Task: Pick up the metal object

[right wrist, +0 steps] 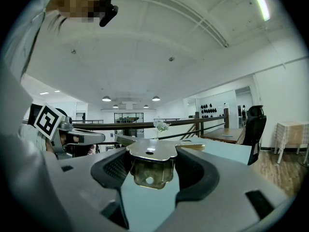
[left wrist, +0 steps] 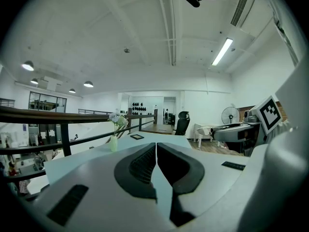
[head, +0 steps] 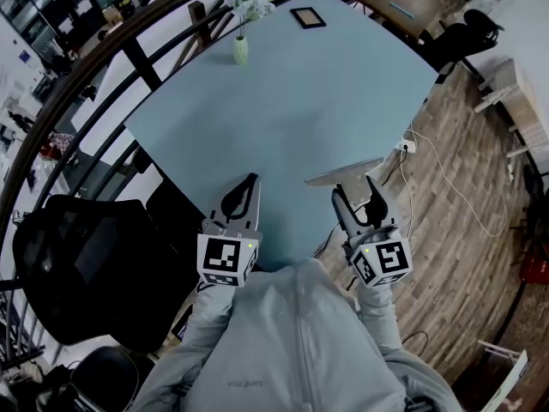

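Observation:
The metal object (head: 343,173) is a flat, shiny bracket with a hole in its top plate and a folded tab beneath. My right gripper (head: 353,187) is shut on it, over the near right edge of the light blue table (head: 292,101). In the right gripper view the bracket (right wrist: 149,150) sits between the two black pads (right wrist: 112,169), its plate lying across their tops. My left gripper (head: 249,181) hovers over the table's near edge to the left. Its jaws stand pressed together with nothing in them (left wrist: 156,145).
A small vase of white flowers (head: 241,48) and a black framed item (head: 307,17) stand at the table's far side. A black office chair (head: 86,256) is at the left, beside a dark railing (head: 129,50). Cables (head: 446,178) lie on the wooden floor at the right.

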The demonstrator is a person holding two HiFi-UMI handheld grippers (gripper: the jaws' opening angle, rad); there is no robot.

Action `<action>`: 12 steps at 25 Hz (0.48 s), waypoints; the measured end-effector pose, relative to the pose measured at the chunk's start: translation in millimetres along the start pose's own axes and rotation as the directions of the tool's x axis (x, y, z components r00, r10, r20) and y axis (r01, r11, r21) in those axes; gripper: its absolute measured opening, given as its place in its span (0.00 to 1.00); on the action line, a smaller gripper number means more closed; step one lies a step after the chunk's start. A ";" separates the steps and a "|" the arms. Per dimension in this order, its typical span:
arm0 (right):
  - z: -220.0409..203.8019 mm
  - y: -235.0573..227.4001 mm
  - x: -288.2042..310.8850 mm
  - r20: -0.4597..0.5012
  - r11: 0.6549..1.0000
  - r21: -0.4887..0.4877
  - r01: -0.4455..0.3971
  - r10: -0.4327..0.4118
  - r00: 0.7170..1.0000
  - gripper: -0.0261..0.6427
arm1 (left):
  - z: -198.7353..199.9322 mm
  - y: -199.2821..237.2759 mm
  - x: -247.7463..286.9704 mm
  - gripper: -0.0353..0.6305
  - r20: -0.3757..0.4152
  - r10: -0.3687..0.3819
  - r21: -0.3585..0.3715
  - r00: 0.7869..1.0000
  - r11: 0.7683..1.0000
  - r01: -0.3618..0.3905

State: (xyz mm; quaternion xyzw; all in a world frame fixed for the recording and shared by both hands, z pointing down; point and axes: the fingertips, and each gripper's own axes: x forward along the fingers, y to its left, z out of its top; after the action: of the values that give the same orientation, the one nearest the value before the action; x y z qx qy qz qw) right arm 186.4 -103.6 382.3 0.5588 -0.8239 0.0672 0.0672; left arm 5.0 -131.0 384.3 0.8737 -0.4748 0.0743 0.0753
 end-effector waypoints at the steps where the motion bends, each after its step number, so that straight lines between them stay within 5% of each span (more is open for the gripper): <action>1: 0.0 0.0 -0.5 0.001 1.000 0.003 -0.001 0.001 1.000 0.47 | 0.2 -0.4 -0.4 0.10 0.000 0.001 0.000 1.000 1.000 -0.001; 12: -4.0 -1.4 -4.3 -0.004 1.000 0.015 -0.001 0.001 1.000 0.47 | -1.5 -3.6 -1.5 0.10 -0.003 0.002 0.003 1.000 1.000 -0.002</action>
State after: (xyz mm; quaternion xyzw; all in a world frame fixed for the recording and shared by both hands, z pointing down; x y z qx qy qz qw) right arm 189.4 -99.4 385.5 0.5589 -0.8234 0.0745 0.0644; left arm 7.2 -127.5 385.3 0.8732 -0.4756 0.0766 0.0747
